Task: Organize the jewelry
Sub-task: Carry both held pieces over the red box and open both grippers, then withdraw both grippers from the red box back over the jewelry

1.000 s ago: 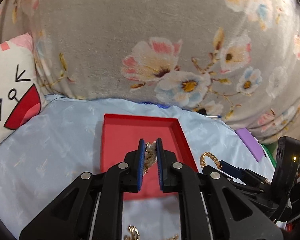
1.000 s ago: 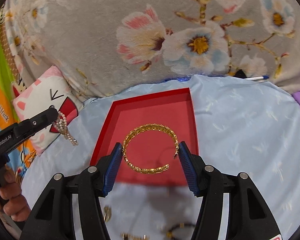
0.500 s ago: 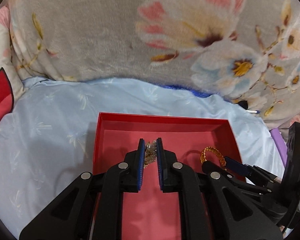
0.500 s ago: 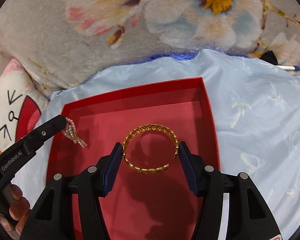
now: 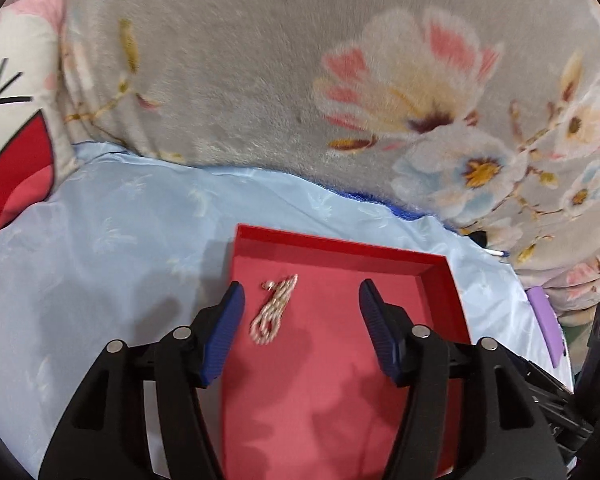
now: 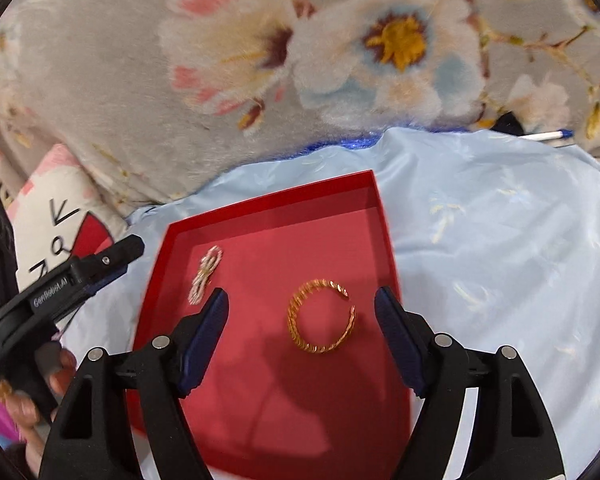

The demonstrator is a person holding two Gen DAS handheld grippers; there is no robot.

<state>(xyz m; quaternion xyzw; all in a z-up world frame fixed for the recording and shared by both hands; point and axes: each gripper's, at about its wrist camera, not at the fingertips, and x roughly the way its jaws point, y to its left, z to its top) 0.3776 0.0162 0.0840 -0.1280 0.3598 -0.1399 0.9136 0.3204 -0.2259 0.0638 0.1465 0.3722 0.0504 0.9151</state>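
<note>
A shallow red tray lies on pale blue cloth. A looped pearl strand rests on the tray floor near its left wall, free of the pads. My left gripper hovers over it, its jaws opening, with nothing pressed between them. A gold open bangle lies flat in the tray's middle. My right gripper stands above it, jaws opening, and the pads are clear of the bangle. In the right wrist view the left gripper shows at the tray's left edge, held by a hand.
A grey floral blanket rises behind the blue cloth. A white cartoon cushion sits at the left. A purple object lies right of the tray, and a pen rests at the blanket's edge.
Both grippers came down over the tray and opened. The pearl strand dropped from the left pads onto the tray floor, and the gold bangle left the right pads and now lies in the tray.
</note>
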